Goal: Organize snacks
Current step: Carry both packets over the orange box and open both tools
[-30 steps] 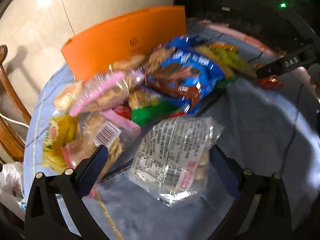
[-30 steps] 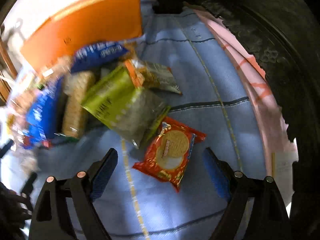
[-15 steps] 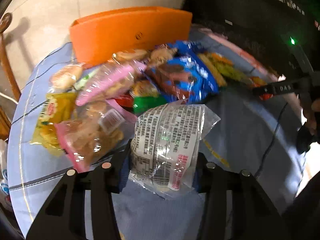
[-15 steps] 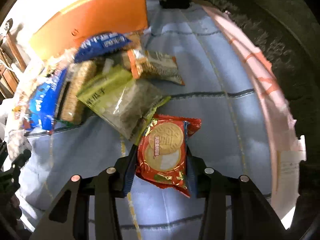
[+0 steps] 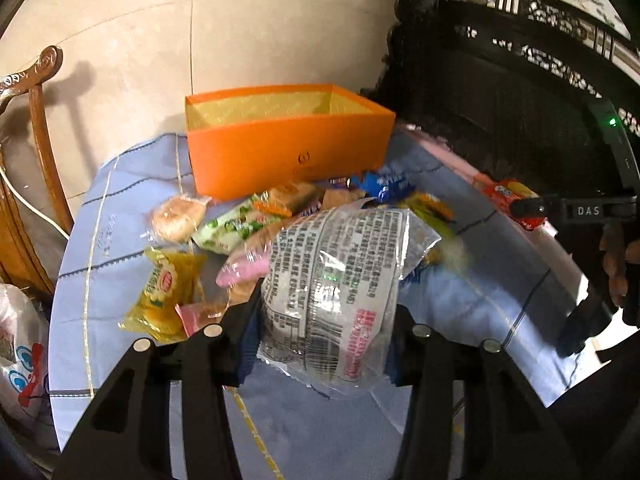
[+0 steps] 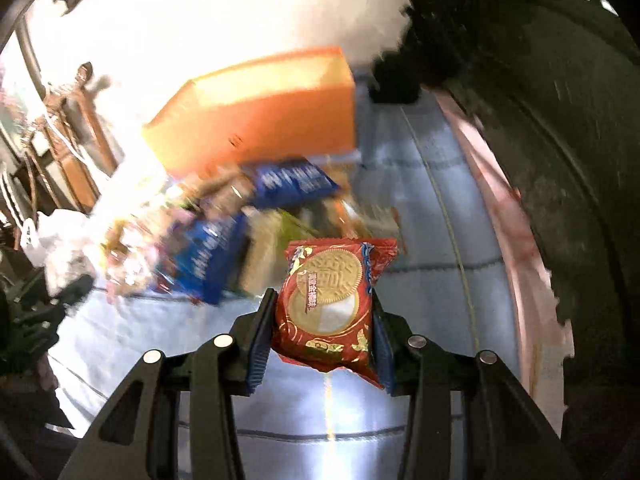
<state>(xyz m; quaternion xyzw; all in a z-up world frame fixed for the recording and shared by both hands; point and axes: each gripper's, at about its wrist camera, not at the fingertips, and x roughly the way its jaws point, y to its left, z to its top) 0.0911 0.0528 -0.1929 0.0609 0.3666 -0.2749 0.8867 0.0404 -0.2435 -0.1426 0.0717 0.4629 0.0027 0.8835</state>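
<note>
Left wrist view: clear printed snack packet [image 5: 332,292], clamped between the pads of the left tool [image 5: 320,344], held above the desk [image 5: 460,312] with its blue checked cloth. Behind it: loose snack pile [image 5: 248,232], then open orange box [image 5: 288,148] at the desk's far edge. Right wrist view: red biscuit packet [image 6: 332,304], gripped upright in the right tool [image 6: 320,340], clear of the cloth; both tools' jaws have just closed on their packets.

The left gripper [image 5: 324,344] is black, with round silver screws and blue pads. The right gripper [image 6: 322,344] looks the same — maybe ridged pads.
</note>
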